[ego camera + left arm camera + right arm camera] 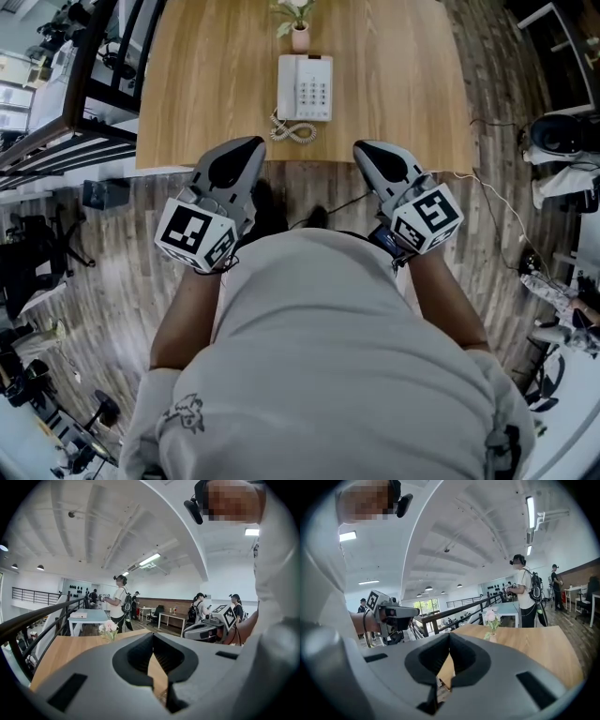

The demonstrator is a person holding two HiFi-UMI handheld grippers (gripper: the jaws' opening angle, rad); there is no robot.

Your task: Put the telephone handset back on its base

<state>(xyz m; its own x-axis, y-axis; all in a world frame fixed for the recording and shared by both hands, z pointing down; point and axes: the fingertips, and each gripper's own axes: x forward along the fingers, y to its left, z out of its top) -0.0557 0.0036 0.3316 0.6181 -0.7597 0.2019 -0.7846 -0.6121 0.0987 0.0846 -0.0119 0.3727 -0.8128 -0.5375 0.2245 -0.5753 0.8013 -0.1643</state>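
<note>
A white telephone (pixel 306 87) stands on the wooden table (pixel 216 94), far of centre. Its handset (pixel 287 86) lies along the left side of the base, and the coiled cord (pixel 293 129) is bunched on the table in front. My left gripper (pixel 246 145) and right gripper (pixel 367 148) are held close to my body, short of the table's near edge and well apart from the phone. Both are shut and hold nothing. In the left gripper view (pixel 152 637) and the right gripper view (pixel 449 637) the jaws meet at the tip; the phone is hidden there.
A small pink vase with flowers (pixel 300 36) stands just behind the phone. A black railing (pixel 84 103) runs along the table's left side. Cables (pixel 506 216) trail on the floor at the right. Several people stand (pixel 121 599) farther back in the room.
</note>
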